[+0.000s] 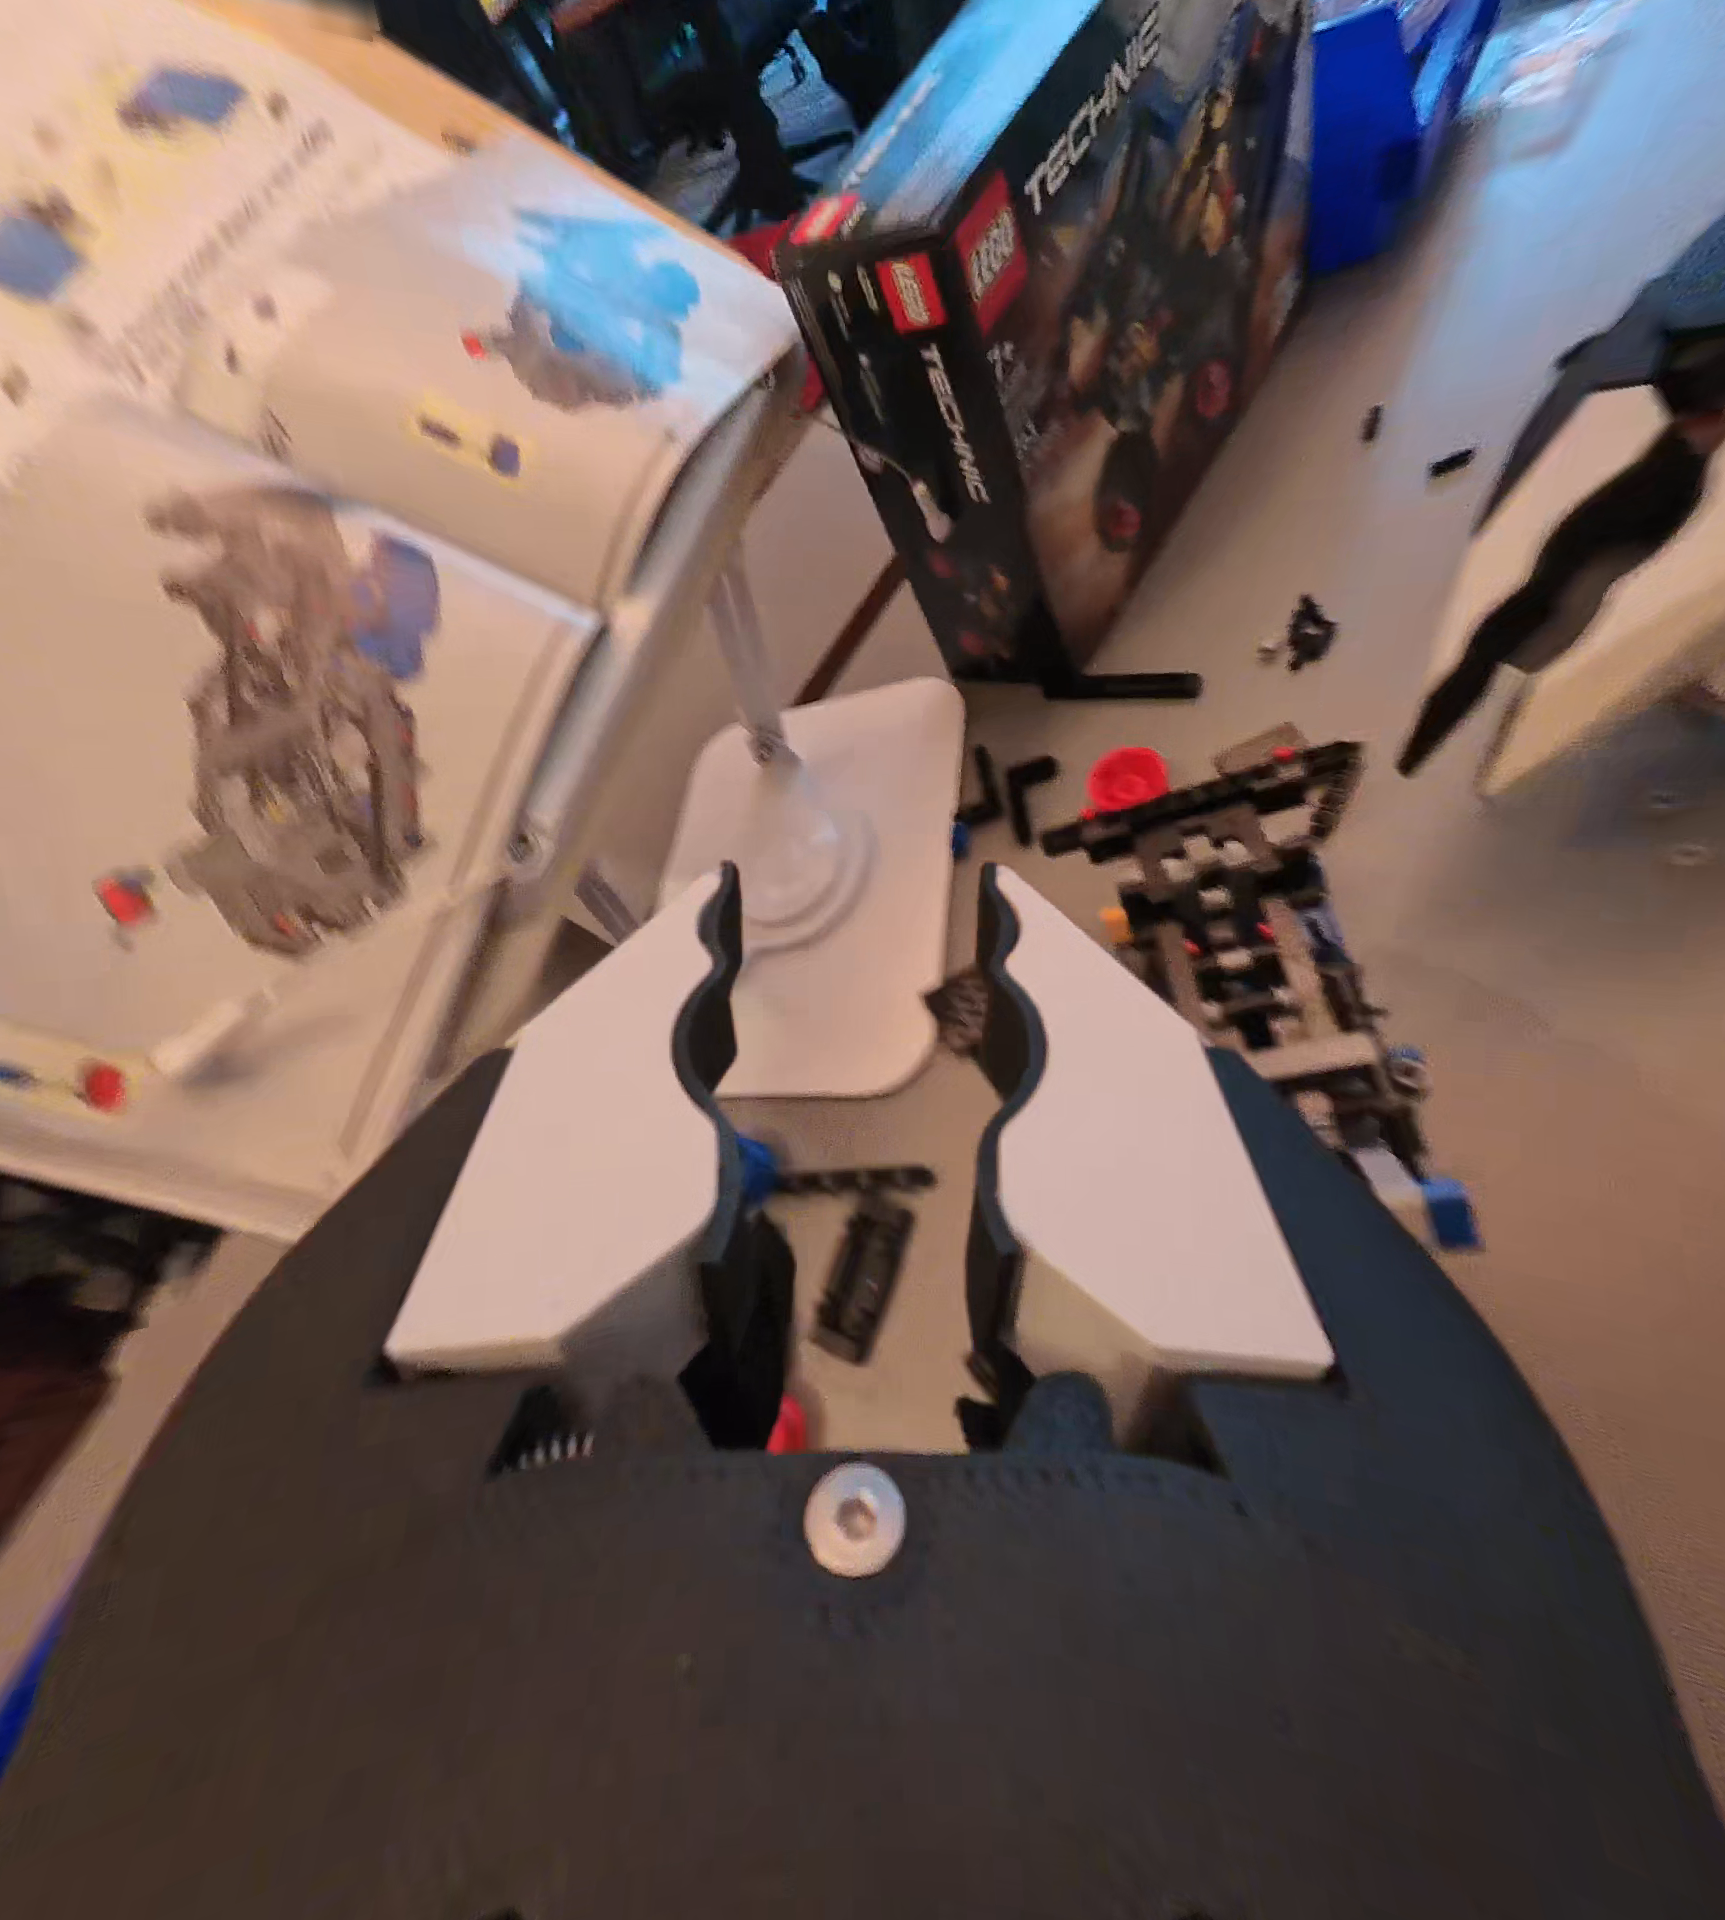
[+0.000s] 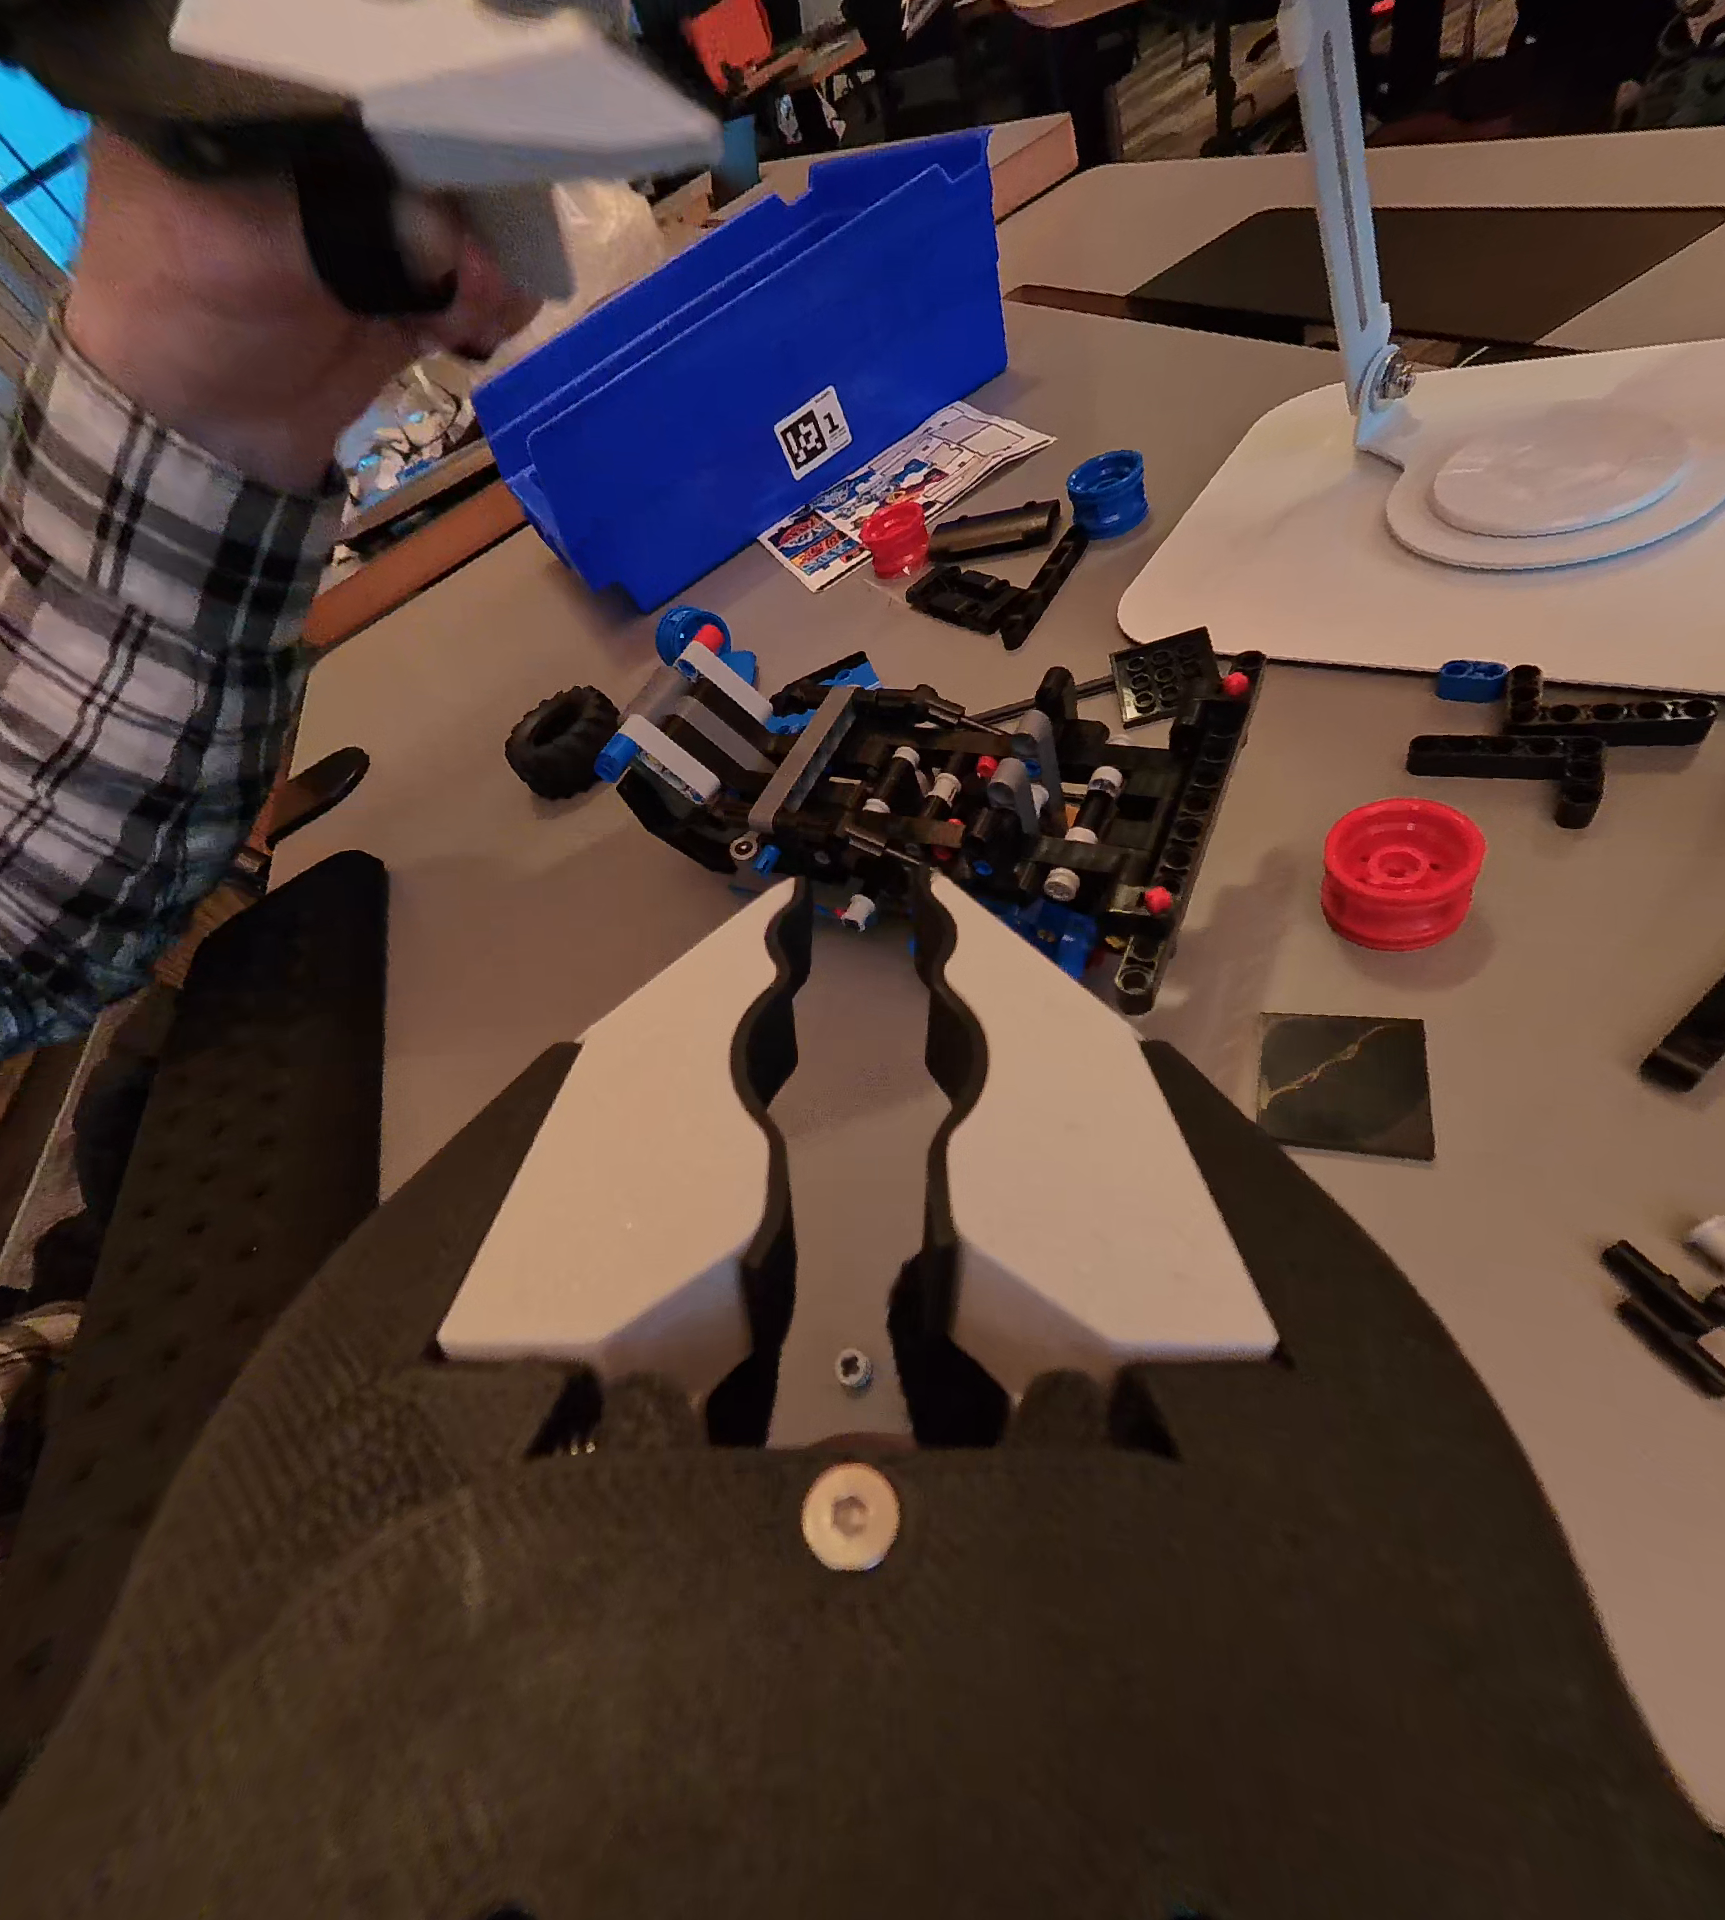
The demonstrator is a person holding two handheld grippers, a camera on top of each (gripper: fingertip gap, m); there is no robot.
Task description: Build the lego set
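Both grippers' jaws parted, empty: left gripper [image 1: 858,883], right gripper [image 2: 863,894]; booklet [image 1: 245,582] blurred.

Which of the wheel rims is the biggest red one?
The big red rim, alone on the table right of the half-built car. The other red rim looks smaller and sits by the blue bin; another one is blue.

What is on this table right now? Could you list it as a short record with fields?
surface: grey table
build: half-built black model, lying mid-table
loose parts: red wheel, blue wheel, black tyre, black beams
storage: blue bin
guide: open booklet on a white stand
packaging: set box, upright
left tool: open, empty
right tool: open, empty, tips near the model
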